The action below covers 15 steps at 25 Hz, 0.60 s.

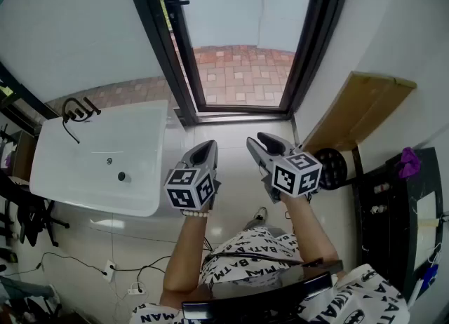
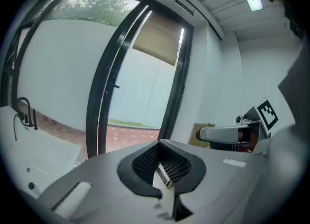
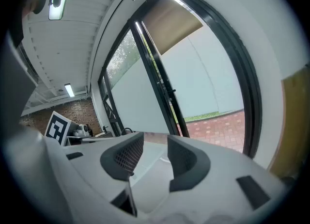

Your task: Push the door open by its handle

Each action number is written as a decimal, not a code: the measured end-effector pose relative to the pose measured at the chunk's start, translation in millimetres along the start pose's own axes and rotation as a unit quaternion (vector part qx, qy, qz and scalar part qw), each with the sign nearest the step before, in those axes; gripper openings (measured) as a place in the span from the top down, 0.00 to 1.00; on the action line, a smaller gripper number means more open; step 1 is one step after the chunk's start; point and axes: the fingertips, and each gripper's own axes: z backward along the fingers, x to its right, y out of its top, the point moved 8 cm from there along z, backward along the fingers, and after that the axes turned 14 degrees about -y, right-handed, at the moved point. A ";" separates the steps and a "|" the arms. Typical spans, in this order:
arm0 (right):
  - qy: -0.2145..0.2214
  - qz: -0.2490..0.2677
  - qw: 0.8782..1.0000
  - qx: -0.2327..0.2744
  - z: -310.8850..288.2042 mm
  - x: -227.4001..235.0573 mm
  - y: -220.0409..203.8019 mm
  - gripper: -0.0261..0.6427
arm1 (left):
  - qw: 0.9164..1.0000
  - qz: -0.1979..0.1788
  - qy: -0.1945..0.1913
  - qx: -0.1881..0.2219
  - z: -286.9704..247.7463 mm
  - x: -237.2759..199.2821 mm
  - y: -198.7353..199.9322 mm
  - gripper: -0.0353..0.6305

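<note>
Only gripper views show top of door [image 2: 100,97].

**Camera layout: one head view and two gripper views, all facing the doorway.**
The head view looks steeply down from above. It shows the left gripper [image 1: 208,147] and right gripper [image 1: 264,140] at lower centre and the doorway [image 1: 242,42] at top centre. Each gripper view sits close behind its own jaws and looks almost level along them at the doorway. All three views share the doorway and the paving [image 1: 242,77] beyond it. Each gripper view also catches the other gripper at its frame edge.
</note>
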 end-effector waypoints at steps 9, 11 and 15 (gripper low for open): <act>0.069 0.038 0.997 -0.001 -44.6 44.6 29.4 0.64 | 1.000 0.003 0.023 0.003 -50.2 -9.1 5.0 0.96; 0.088 0.048 0.995 -0.003 -55.9 55.5 38.9 0.64 | 1.000 0.003 0.029 0.006 -62.2 -10.4 8.1 0.96; 0.114 0.066 0.991 -0.010 -83.9 75.0 57.7 0.60 | 0.999 0.010 0.041 0.006 -86.5 -17.7 9.8 0.96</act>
